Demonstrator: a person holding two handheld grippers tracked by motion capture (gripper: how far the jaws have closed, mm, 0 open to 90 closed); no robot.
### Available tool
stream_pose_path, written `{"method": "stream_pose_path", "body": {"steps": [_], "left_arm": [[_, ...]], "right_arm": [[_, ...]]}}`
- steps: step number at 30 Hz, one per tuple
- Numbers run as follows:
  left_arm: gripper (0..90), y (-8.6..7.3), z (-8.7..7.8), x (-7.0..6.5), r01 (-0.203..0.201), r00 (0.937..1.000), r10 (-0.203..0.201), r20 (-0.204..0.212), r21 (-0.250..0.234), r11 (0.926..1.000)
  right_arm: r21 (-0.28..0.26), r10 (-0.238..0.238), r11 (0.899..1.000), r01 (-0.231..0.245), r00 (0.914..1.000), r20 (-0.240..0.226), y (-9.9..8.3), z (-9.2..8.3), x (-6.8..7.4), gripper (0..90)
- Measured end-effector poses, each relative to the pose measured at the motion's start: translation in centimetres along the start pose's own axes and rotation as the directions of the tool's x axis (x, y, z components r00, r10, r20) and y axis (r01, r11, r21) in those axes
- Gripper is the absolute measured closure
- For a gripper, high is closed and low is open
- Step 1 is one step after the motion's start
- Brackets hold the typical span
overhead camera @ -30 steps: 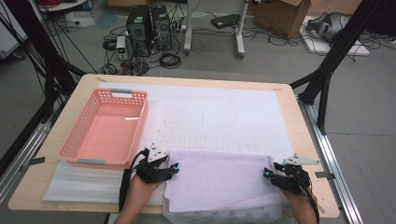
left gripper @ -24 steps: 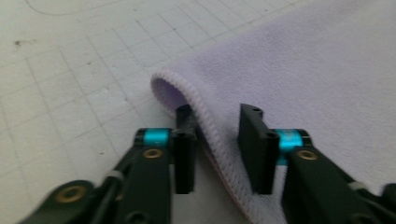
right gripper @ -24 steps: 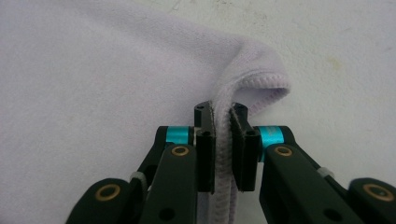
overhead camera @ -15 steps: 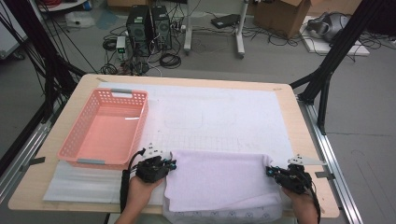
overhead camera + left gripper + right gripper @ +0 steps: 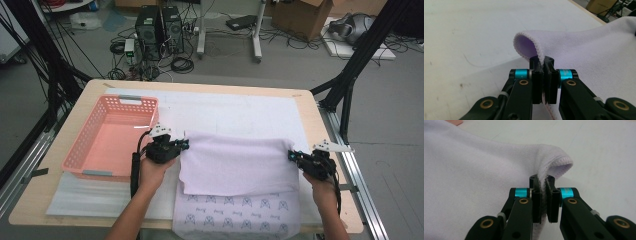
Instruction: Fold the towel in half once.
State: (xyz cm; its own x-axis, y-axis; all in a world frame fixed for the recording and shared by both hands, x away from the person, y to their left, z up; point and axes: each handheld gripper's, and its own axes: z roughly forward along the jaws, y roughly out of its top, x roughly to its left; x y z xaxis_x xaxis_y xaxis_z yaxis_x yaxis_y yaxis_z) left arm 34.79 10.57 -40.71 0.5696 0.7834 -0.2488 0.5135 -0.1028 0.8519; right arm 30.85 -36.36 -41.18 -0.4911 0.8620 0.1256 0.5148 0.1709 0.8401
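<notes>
The cloth lies on the near half of the table, its near edge lifted and carried toward the far side, so the plain side faces up and a patterned strip shows nearest the person. The left gripper is clamped on the cloth's left corner; in the left gripper view the stitched hem sits pinched between the closed jaws. The right gripper is clamped on the right corner, hem likewise pinched.

Procedure for the fold, as judged:
- Keep both clamps tight.
- Advance both grippers together, level with each other, so the carried edge stays straight and taut.
- Lay that edge on the far edge, corners matched.
- Keep the left gripper clear of the basket, which sits just beside it on the left.
</notes>
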Motion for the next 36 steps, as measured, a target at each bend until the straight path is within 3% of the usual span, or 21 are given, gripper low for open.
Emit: {"method": "stream_pose_path", "body": {"steps": [4, 8, 15, 20, 26, 28, 30, 32, 36], "left_arm": [[86.2, 1.5, 1.4, 1.0, 0.008, 0.9995, -0.007, -0.030, 0.010, 0.9999], [86.2, 2.8, 2.3, 1.8, 0.026, 0.9986, -0.027, -0.045, -0.011, 0.9996], [86.2, 4.3, 3.7, 3.2, 0.045, 0.9965, -0.046, -0.070, -0.021, 0.9988], [86.2, 4.7, 4.6, 3.9, 0.060, 0.9940, -0.063, -0.090, -0.030, 0.9977], [85.2, 4.0, 5.1, 3.8, 0.044, 0.9956, -0.043, -0.083, -0.001, 0.9991], [79.4, 3.8, 5.1, 3.7, 0.038, 0.9950, -0.040, -0.092, -0.013, 0.9992], [64.7, 3.6, 4.9, 3.7, 0.053, 0.9937, -0.055, -0.098, -0.021, 0.9984], [52.5, 3.4, 4.7, 3.6, 0.072, 0.9943, -0.071, -0.080, 0.014, 0.9973], [50.0, 2.2, 4.2, 2.7, 0.049, 0.9969, -0.049, -0.062, 0.000, 0.9988]], "right_arm": [[0.012, -0.030, 1.000, 0.029, 0.9988, 0.039, 2.3, 1.4, -0.5, 85.6], [0.011, -0.046, 0.999, 0.046, 0.9965, 0.070, 4.3, 2.6, -1.2, 85.6], [0.011, -0.055, 0.998, 0.055, 0.9933, 0.102, 6.6, 4.9, -2.4, 85.6], [0.007, -0.046, 0.999, 0.046, 0.9912, 0.124, 7.5, 6.5, -2.9, 85.6], [0.031, -0.020, 0.999, 0.016, 0.9909, 0.133, 7.0, 7.8, -3.0, 84.1], [0.035, -0.019, 0.999, 0.014, 0.9900, 0.140, 6.9, 8.0, -2.9, 75.6], [0.026, 0.015, 0.999, -0.019, 0.9905, 0.137, 6.9, 8.0, -2.9, 62.1], [0.025, 0.052, 0.998, -0.056, 0.9901, 0.131, 6.8, 7.7, -3.0, 59.2], [0.043, 0.073, 0.996, -0.078, 0.9910, 0.112, 6.2, 6.8, -3.1, 62.5]]}}
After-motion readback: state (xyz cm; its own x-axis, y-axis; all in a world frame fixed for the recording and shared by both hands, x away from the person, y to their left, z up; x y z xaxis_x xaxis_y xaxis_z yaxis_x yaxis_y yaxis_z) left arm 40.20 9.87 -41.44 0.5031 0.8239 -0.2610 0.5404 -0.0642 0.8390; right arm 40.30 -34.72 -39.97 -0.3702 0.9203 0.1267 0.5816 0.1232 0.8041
